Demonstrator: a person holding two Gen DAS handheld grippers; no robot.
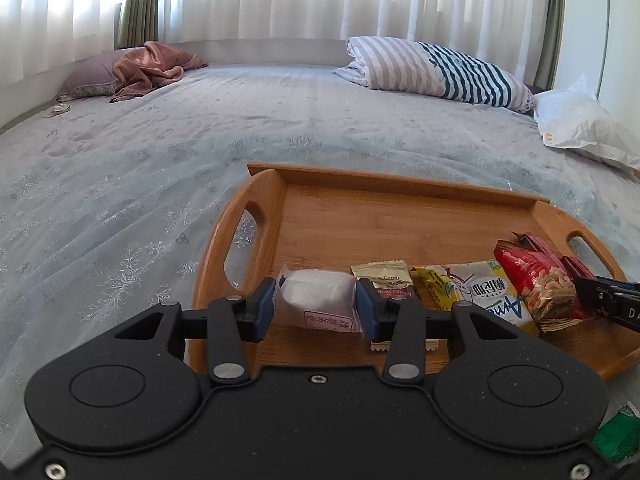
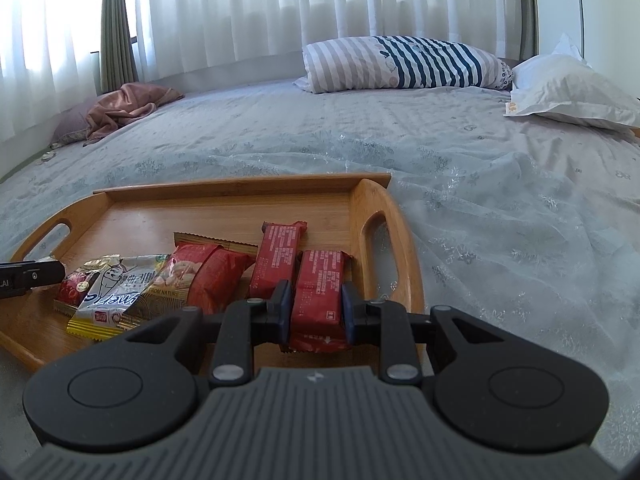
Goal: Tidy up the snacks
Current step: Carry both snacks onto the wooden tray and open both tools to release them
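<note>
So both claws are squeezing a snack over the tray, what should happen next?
Probably open both and let go: the left gripper holds the white packet and the right gripper a red bar, each already low over the wooden tray, in line with the other snacks.

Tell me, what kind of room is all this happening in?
Most likely a bedroom: a wide bed with a striped pillow, sheer curtains behind it, and a wooden tray of snacks resting on the bedspread.

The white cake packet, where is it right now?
Left wrist view: the white packet sits between the left gripper pads, at the tray's left end.
</note>
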